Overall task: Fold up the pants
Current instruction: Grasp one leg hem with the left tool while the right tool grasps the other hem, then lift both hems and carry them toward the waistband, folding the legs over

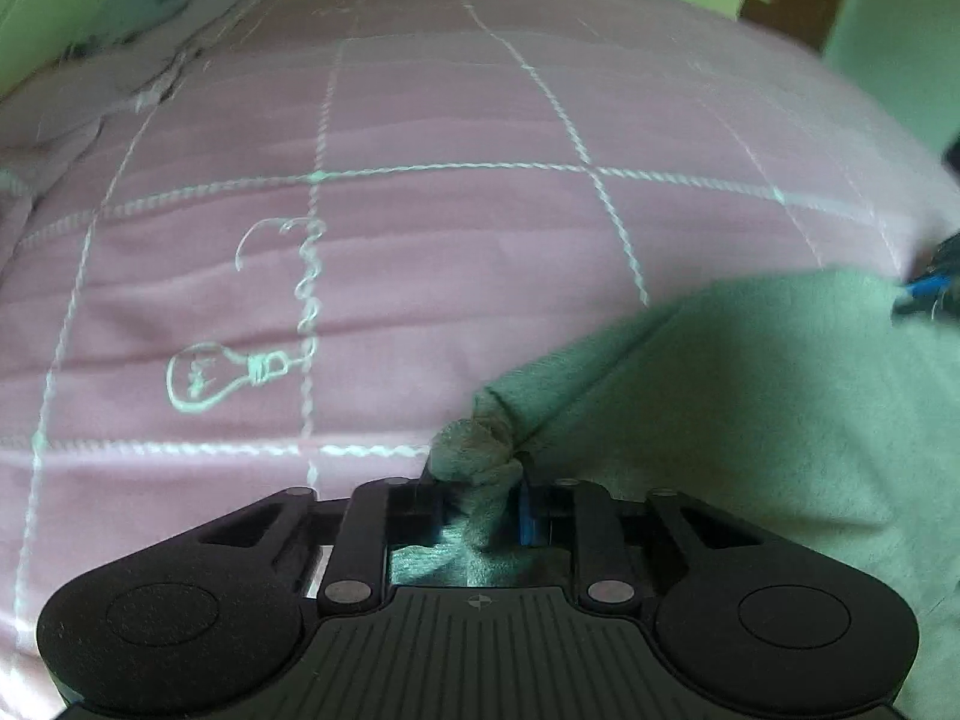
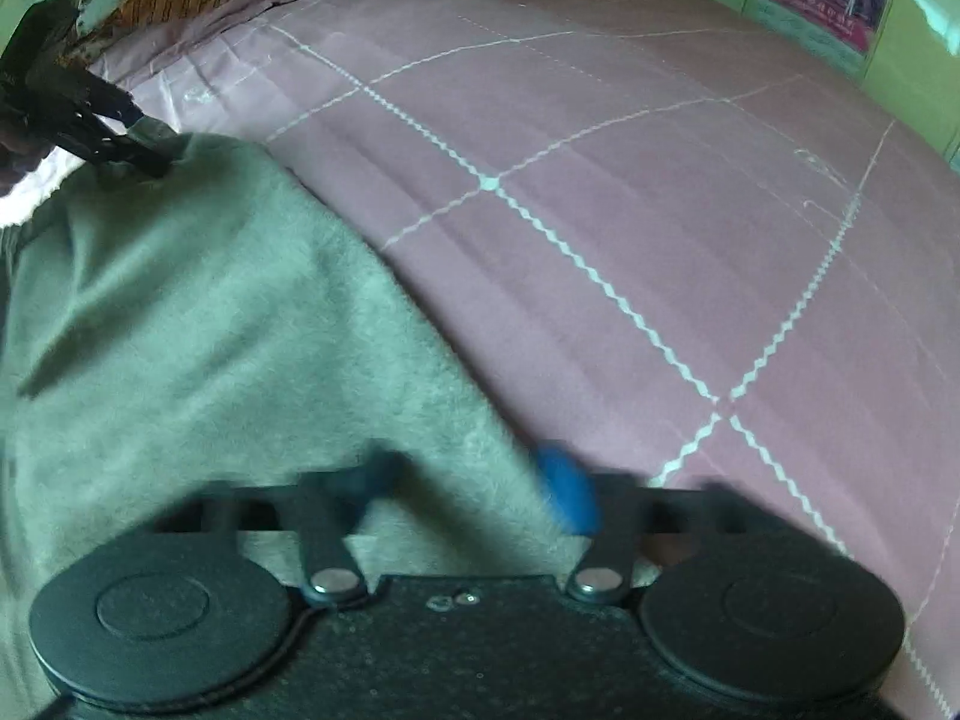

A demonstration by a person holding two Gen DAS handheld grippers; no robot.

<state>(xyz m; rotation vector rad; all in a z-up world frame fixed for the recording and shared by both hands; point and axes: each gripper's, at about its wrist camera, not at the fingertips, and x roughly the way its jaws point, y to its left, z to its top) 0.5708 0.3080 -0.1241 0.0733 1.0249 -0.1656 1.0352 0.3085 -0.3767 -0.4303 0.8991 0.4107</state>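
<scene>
On the left, the left gripper [image 1: 477,498] is clenching a bunched corner of the pants [image 1: 750,420]; the grey-green fleece is crumpling into a knot between its two fingers, just in front of the camera. From this knot the cloth is running away to the right as a taut folded edge, toward the other tool. The pink bed cover [image 1: 420,240] with white stitched squares is lying under everything, and a small lamp-bulb drawing [image 1: 222,375] is showing on it, left of the cloth.

In the right wrist view the pants [image 2: 210,312] are spreading from the right gripper [image 2: 468,498] up and to the left, where the left gripper [image 2: 141,153] is pinching the far corner. The right jaws are standing rather wide, with the cloth edge lying between the blue pad [image 2: 567,492] and the other finger; because of blur I cannot tell if they are really holding it.

So the long axis of the held edge is going from one gripper to the other, and both are about equally near to it. I judge the coming move is depending on carrying this edge together across the bed cover [image 2: 660,240].
</scene>
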